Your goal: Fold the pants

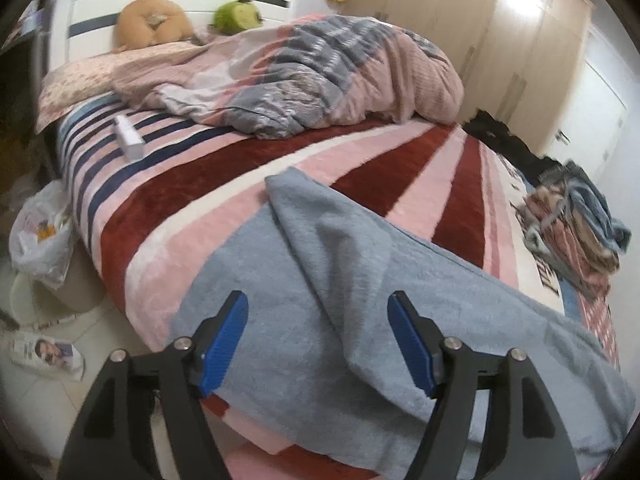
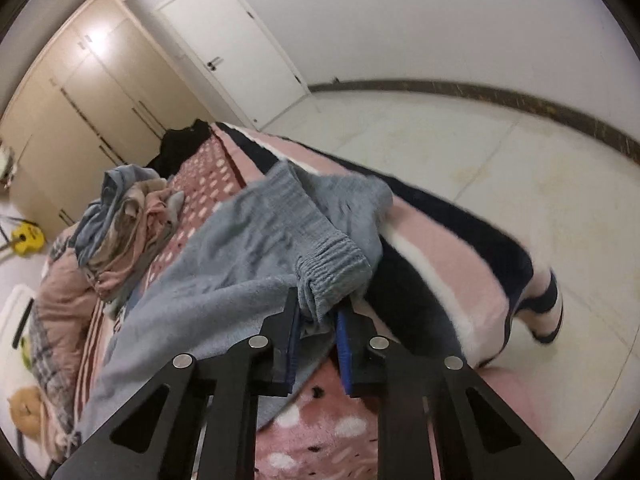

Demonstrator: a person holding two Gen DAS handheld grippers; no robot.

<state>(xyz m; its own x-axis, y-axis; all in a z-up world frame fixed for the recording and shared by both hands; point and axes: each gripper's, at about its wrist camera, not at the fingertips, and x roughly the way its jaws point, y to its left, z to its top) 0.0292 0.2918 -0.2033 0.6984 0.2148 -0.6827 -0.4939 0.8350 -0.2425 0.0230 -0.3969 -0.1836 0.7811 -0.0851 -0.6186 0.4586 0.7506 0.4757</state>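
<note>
Grey-blue fleece pants (image 1: 340, 280) lie spread on the striped pink and red bed blanket (image 1: 168, 208). One leg end points toward the bed's middle. My left gripper (image 1: 320, 328) is open, its blue pads either side of a fold in the pants, just above the cloth. In the right wrist view the pants (image 2: 224, 264) run away to the left. My right gripper (image 2: 318, 320) is shut on the ribbed elastic waistband (image 2: 332, 268) and holds it lifted off the bed.
A heaped quilt (image 1: 320, 72) and two plush toys (image 1: 152, 24) lie at the head of the bed. A white box (image 1: 128, 138) sits on the blanket. A pile of clothes (image 1: 572, 232) lies at the right bed edge, also in the right wrist view (image 2: 124, 224). A plastic bag (image 1: 40, 236) is on the floor.
</note>
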